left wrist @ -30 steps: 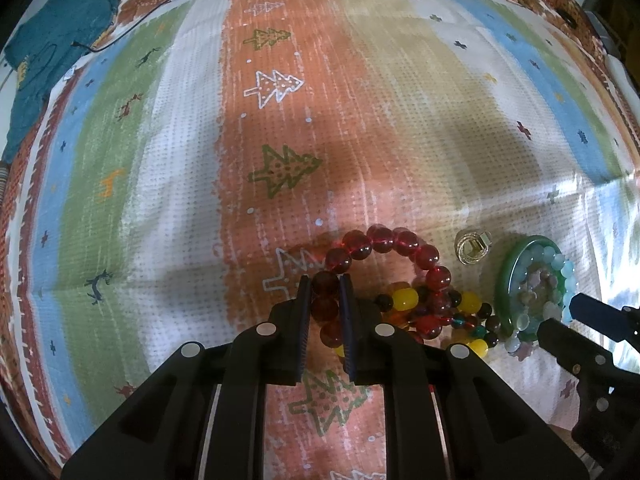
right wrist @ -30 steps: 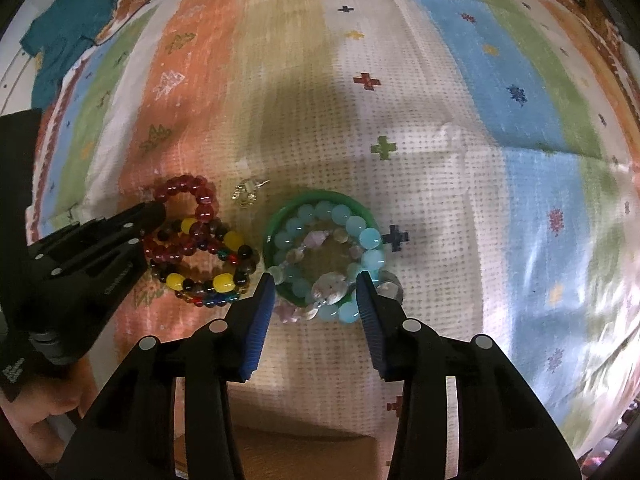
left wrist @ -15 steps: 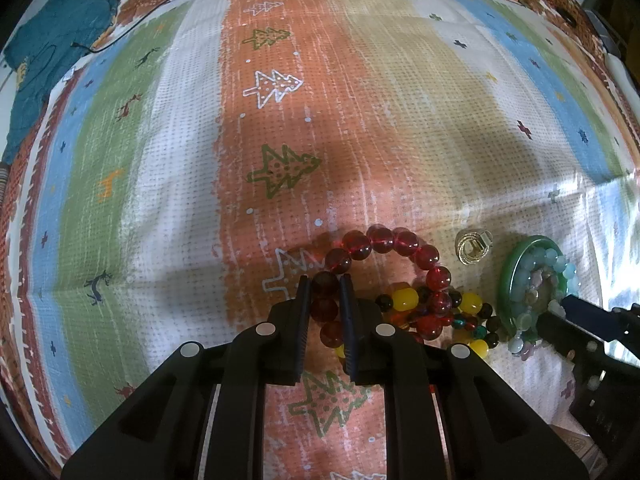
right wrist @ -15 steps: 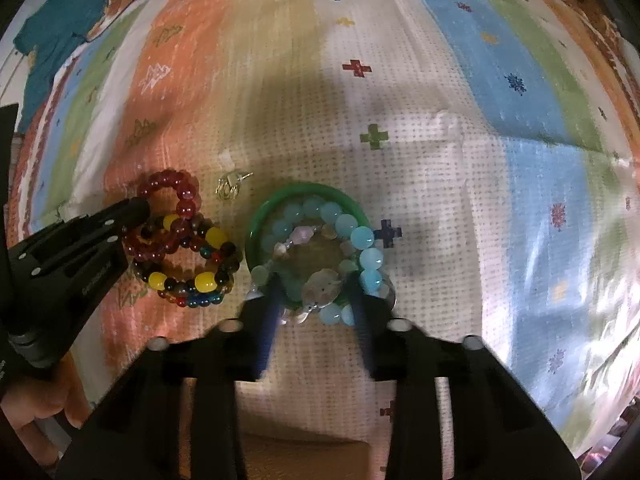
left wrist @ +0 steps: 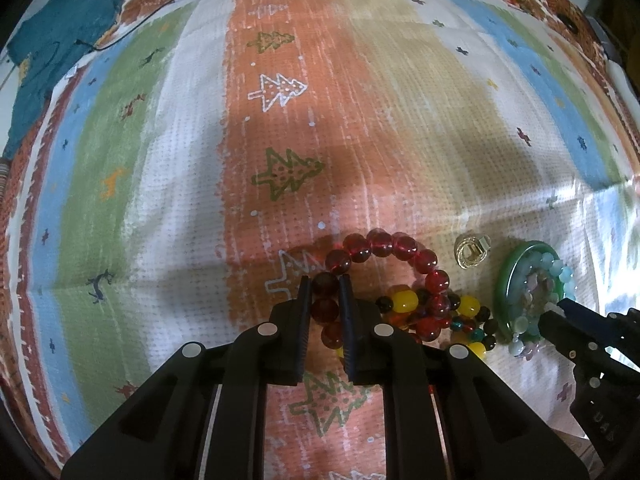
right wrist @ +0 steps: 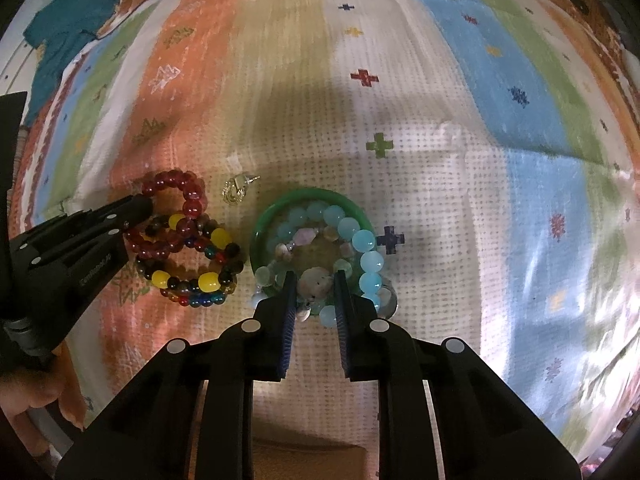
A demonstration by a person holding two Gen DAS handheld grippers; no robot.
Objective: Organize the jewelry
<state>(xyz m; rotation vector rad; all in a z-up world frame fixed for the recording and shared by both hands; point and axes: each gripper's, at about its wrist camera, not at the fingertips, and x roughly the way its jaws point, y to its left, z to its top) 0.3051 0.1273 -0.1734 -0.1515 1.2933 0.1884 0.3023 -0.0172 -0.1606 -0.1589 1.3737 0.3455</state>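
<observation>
Our left gripper (left wrist: 325, 286), seen from the left wrist camera, was closed tightly on the near side of a dark red bead bracelet (left wrist: 384, 246), with beads pinched between its two pads. That bracelet lay on a striped cloth (left wrist: 168, 184) and overlapped a multicoloured bracelet (left wrist: 468, 306) with yellow beads. Just beyond these sat a small gold ring (left wrist: 472, 251), apart from both. Further right, a green bangle (left wrist: 505, 284) ringed a pale blue bead bracelet (left wrist: 558, 270), where our right gripper (left wrist: 554, 308) reached in from the frame's edge. We saw wide bare cloth ahead and to the left, up to a teal garment (left wrist: 56, 52) at the far corner.

From the right wrist camera, our right gripper (right wrist: 314, 280) had narrowed its pads around a pale stone bracelet (right wrist: 316, 282) at the green bangle's (right wrist: 308, 196) near rim; whether the pads pressed it we could not tell. The pale blue bead bracelet (right wrist: 370, 260) lay inside the bangle. Our left gripper (right wrist: 138, 210) held the dark red bead bracelet (right wrist: 176, 184) at left, the gold ring (right wrist: 236, 191) between the piles. Open cloth (right wrist: 460, 184) stretched ahead and right.
</observation>
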